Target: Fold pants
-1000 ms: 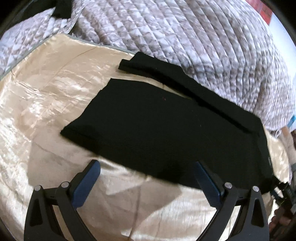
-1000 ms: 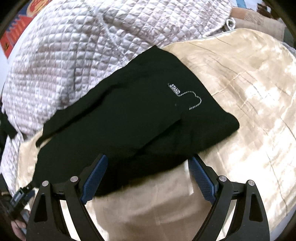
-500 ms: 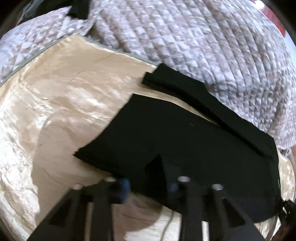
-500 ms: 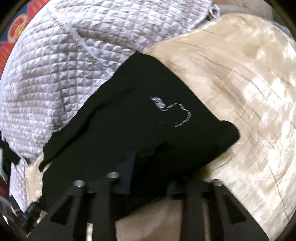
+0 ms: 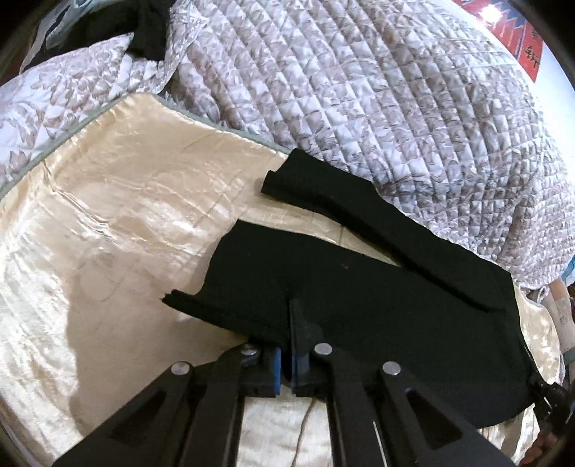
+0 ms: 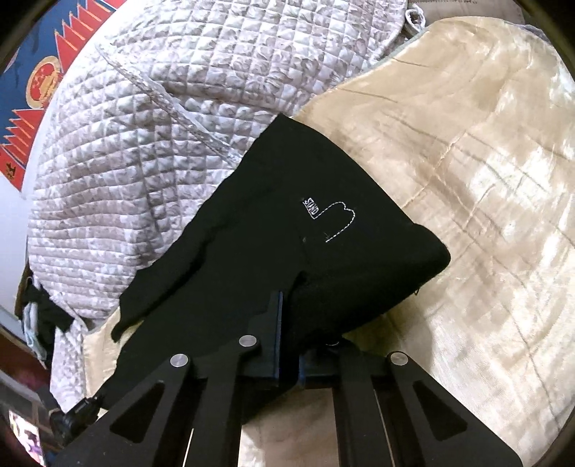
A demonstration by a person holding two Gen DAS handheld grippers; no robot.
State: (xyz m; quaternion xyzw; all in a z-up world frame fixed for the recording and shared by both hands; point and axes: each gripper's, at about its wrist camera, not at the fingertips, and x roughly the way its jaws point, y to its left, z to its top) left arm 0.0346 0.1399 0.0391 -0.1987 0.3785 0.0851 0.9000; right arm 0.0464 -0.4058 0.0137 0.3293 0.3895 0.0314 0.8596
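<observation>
Black pants [image 5: 359,294] spread flat on shiny cream satin sheet [image 5: 107,251] of a bed, waist end toward the right tongs, legs toward the left tongs. Small white stitched mark with lettering [image 6: 329,219] on the upper face of the pants.

Left tongs [image 5: 286,363] closed, blue pads pinching the near edge of the pants; a fold of black cloth drawn up between the pads. Near leg hem [image 5: 187,301] sticking out to the left of the grip, slightly raised off the sheet. Far leg [image 5: 341,208] split off from the pants, lying beyond, its hem on the sheet, its far side against the quilt.

Right tongs [image 6: 288,359] likewise closed on the near edge of the pants, cloth bunched and lifted at the grip.

Beyond the pants: heaped grey-white quilted blanket [image 5: 359,100], touching the far edge of the pants, crowding that side. Dark garment [image 5: 147,32] atop the blanket, well beyond the pants. Red-and-blue patterned hanging [image 6: 32,89] past the blanket.
</observation>
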